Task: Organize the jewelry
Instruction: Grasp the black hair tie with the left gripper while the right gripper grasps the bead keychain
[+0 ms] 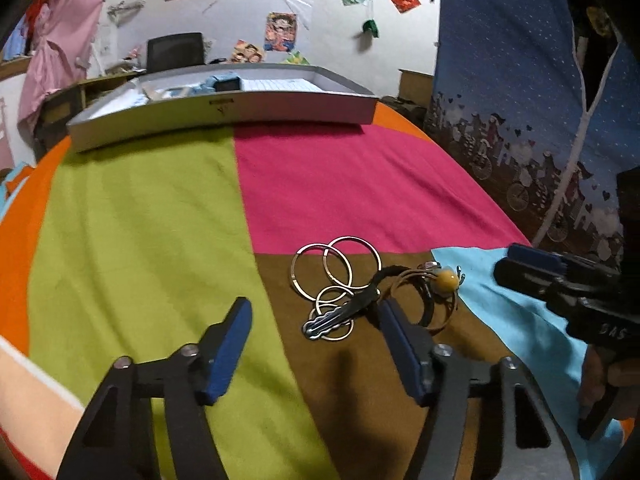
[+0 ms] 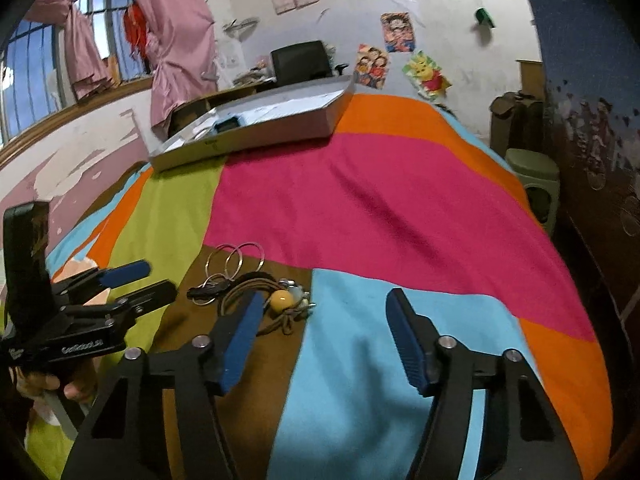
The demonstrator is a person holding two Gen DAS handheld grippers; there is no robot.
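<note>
The jaws of both the left gripper (image 1: 316, 344) and right gripper (image 2: 324, 340) were seen apart and empty, while the tangled heap of silver rings, black clip and amber-beaded cord (image 1: 372, 292) was left unsorted, at five o'clock from the shallow grey cardboard tray (image 1: 224, 114).

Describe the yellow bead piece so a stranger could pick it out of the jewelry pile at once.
Find the brown patch of the patchwork cloth, near its light blue patch. In the jewelry pile there, right of the thin metal bangles, lies a brown cord loop carrying the yellow bead, the pile's only round yellow thing.
</note>
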